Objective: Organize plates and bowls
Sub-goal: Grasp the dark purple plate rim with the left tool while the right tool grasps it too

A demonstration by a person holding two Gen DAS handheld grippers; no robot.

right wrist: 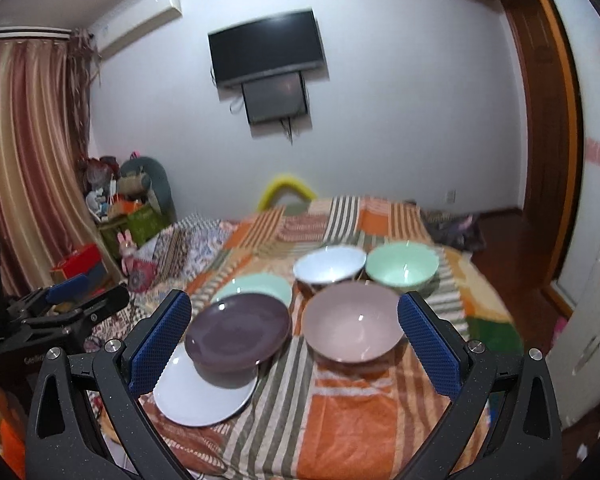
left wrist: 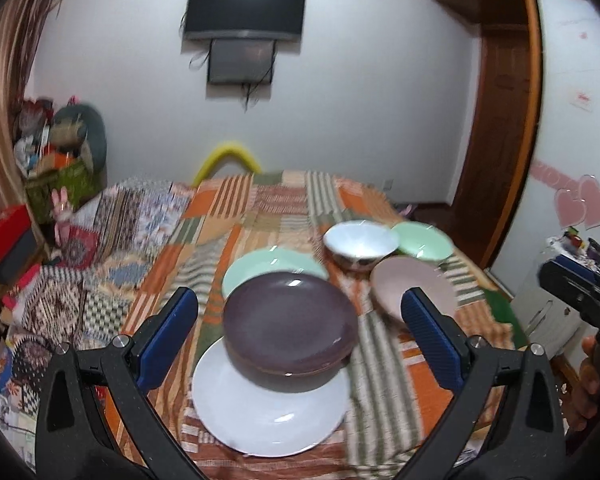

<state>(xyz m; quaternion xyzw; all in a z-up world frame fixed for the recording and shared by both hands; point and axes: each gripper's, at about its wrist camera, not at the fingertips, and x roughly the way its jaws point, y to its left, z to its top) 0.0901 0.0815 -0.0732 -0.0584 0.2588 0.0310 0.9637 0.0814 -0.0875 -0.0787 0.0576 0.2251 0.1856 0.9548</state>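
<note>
Where fingers (left wrist: 168, 336) spread, purple plate (left wrist: 290, 318) between.

Ahead of you a black television (right wrist: 266, 45) hangs on the white wall, with an air conditioner (right wrist: 140, 20) up to its left. A striped curtain (right wrist: 24, 152) hangs at your left, and a patchwork bedspread (right wrist: 340, 412) covers the bed.

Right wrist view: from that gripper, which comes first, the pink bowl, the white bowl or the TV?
From the right gripper:
1. Pink bowl, right between the open fingers.
2. White bowl, behind it, slightly left.
3. TV, up on the far wall.
</note>
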